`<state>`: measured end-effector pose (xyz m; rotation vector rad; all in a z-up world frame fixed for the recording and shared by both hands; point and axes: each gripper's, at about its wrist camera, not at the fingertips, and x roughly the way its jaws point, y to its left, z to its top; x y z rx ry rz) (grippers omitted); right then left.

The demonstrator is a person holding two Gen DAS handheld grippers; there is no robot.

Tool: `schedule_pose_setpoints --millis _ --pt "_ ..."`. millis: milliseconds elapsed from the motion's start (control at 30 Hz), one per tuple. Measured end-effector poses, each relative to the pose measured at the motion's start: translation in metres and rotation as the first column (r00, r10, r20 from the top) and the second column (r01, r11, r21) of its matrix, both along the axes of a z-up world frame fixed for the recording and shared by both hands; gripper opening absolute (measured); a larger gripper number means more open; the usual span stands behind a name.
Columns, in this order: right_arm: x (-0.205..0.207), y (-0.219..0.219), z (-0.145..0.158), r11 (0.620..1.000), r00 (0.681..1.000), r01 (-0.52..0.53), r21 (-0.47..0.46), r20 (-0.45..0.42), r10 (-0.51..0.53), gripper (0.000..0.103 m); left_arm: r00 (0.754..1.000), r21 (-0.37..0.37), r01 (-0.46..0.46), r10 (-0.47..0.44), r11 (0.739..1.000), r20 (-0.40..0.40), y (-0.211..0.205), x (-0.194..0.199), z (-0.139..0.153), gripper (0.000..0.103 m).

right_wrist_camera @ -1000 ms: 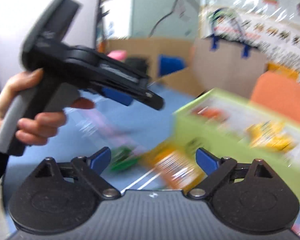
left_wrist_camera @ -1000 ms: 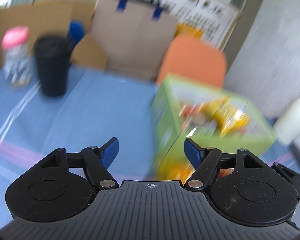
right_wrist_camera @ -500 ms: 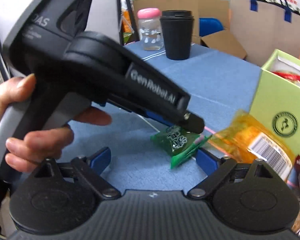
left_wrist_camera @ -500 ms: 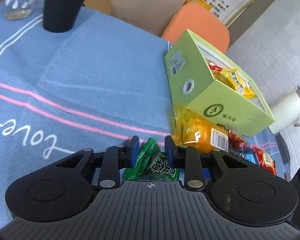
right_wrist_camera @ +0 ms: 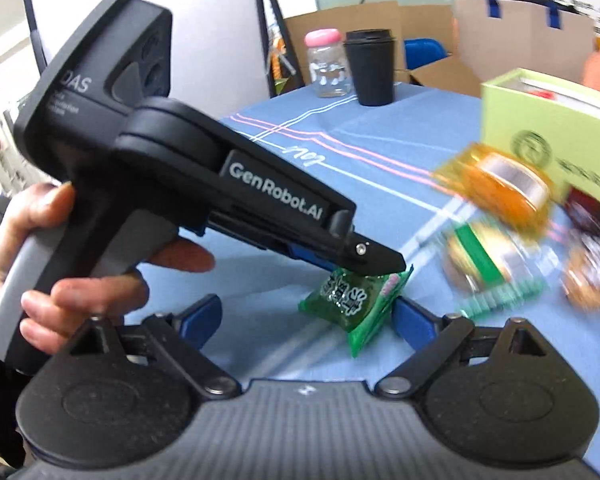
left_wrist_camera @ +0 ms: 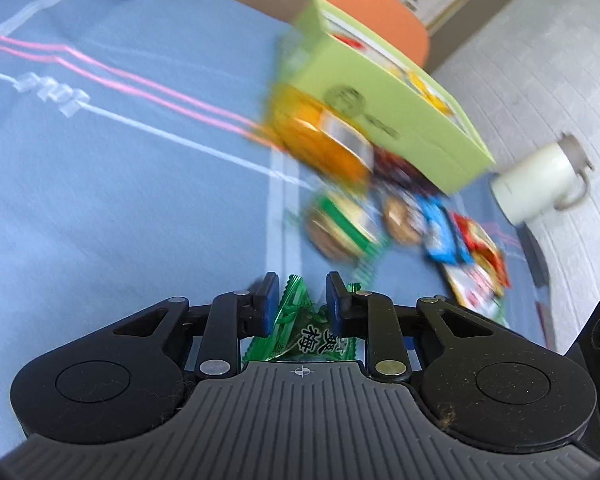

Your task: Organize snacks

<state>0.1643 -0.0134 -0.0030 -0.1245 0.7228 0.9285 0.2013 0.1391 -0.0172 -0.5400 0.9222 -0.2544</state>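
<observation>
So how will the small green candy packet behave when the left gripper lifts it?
Probably floppy: the green candy packet is thin crinkled film, already bent where the left gripper pinches it. Likely very light. Its glossy wrapper may slip, since only one end is held.

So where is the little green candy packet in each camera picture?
Left wrist view: the green candy packet sits at the bottom middle, pinched in the left gripper.
Right wrist view: the same packet lies just below the middle, under the left gripper's tip, on the blue tablecloth.
Shared landmark: the light green box, up and to the right of the packet in both.
</observation>
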Motion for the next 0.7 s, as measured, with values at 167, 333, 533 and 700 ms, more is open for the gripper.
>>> schedule_pose_setpoints --millis 167,333,533,700 --pt "-0.012 -0.053 -0.003 0.991 0.991 0.133 0.007 -0.009 -0.133 0.093 0.994 -0.005 0.112 -0.112 0.994 -0.016 -0.057 0.010 -0.001 0.000" --pt "-0.019 -0.082 -0.008 0.970 0.970 0.243 -0.019 0.036 -0.242 0.093 0.987 0.040 0.161 -0.162 0.986 0.016 -0.095 0.022 0.003 0.014" --pt "-0.020 -0.091 0.002 0.981 0.971 0.191 -0.027 0.153 -0.185 0.093 0.997 0.048 0.042 -0.045 0.998 0.065 -0.069 0.001 0.019 0.029" --pt "0.003 -0.071 -0.009 0.986 0.980 0.141 -0.085 0.155 -0.126 0.093 0.999 0.039 -0.022 0.021 0.999 0.033 -0.051 -0.012 0.017 0.031"
